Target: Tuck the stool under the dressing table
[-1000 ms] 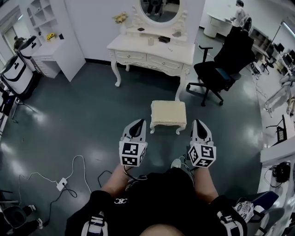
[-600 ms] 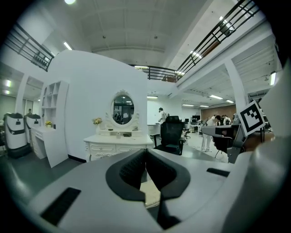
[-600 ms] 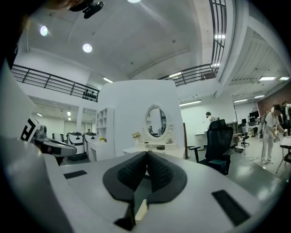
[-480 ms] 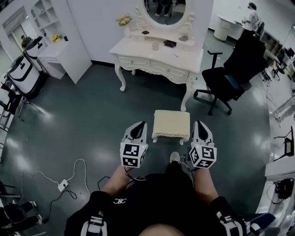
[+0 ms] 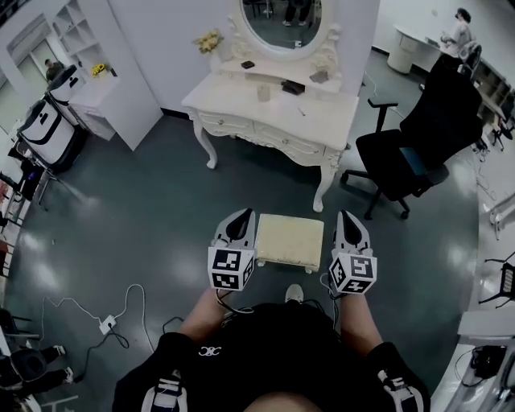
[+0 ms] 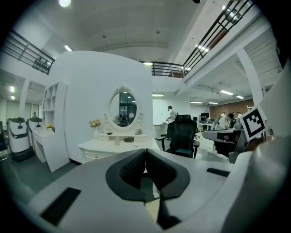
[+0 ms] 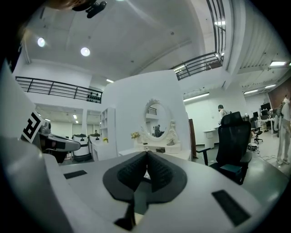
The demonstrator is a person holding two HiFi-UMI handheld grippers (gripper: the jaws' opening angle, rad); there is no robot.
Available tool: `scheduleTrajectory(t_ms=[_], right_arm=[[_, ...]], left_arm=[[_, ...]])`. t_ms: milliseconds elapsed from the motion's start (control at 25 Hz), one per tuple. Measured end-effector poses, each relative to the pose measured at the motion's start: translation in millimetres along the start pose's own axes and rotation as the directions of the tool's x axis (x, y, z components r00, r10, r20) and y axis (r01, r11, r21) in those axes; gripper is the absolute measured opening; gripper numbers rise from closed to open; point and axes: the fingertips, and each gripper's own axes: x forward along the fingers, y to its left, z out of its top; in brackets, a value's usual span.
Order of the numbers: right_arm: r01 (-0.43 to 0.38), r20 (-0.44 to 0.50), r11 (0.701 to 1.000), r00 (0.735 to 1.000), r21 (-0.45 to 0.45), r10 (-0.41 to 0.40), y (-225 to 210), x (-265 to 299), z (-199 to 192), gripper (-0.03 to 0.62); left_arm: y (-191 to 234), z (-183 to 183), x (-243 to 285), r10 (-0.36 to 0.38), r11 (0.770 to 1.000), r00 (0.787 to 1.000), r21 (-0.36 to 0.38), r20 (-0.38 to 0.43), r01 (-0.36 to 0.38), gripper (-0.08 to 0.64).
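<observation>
A cream cushioned stool (image 5: pixel 289 239) stands on the dark floor just in front of the white dressing table (image 5: pixel 273 113) with its oval mirror (image 5: pixel 280 20). My left gripper (image 5: pixel 243 220) hangs at the stool's left side and my right gripper (image 5: pixel 346 220) at its right side, both held above it and pointing toward the table. Both are shut with nothing between the jaws. In the left gripper view the left gripper (image 6: pixel 145 157) faces the dressing table (image 6: pixel 113 146); in the right gripper view the right gripper (image 7: pixel 147 160) faces the same dressing table (image 7: pixel 157 150).
A black office chair (image 5: pixel 422 141) stands right of the dressing table. A white cabinet (image 5: pixel 109 100) and a white-and-black machine (image 5: pixel 47 129) are at the left. A power strip with cables (image 5: pixel 107 323) lies on the floor at lower left. My foot (image 5: pixel 294 293) is behind the stool.
I have walked forward: the stool and dressing table now lie closer, the stool between my two grippers instead of ahead of them. Both grippers stay shut.
</observation>
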Motion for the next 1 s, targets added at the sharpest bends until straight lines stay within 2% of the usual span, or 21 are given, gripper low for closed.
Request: scheduleTrajectory(t_ms=[120,280,600,840,1000], right_arm=[[-0.027,-0.018,1.000,0.999,0.005,0.028,-27,28,1,0.014],[-0.070,-0.047,0.997,0.996,-0.010,0.070,-42,63,-1,0.014],[-0.098,-0.079,0.995,0.992,0.007,0.098,-27,102,-11,0.014],[-0.097,-0.109,0.995,0.989,0.002,0.097,-14,118,-26,0.014],[-0.093,-0.183,0.996,0.979,0.004,0.092,-8,118,-58,0.014]], left_arm=[[-11,8,35,0.017,0.999,1.000,0.036,-0.008,-0.016,0.020],[-11,7,61,0.039,0.999,0.999,0.011,-0.028,-0.039,0.020],[27,-2,75,0.078,0.997,0.995,0.010,-0.068,-0.077,0.020],[48,-20,89,0.052,0.999,0.993,0.013,-0.104,-0.051,0.020],[56,-47,95,0.033,0.999,0.988,-0.001,-0.153,-0.034,0.020]])
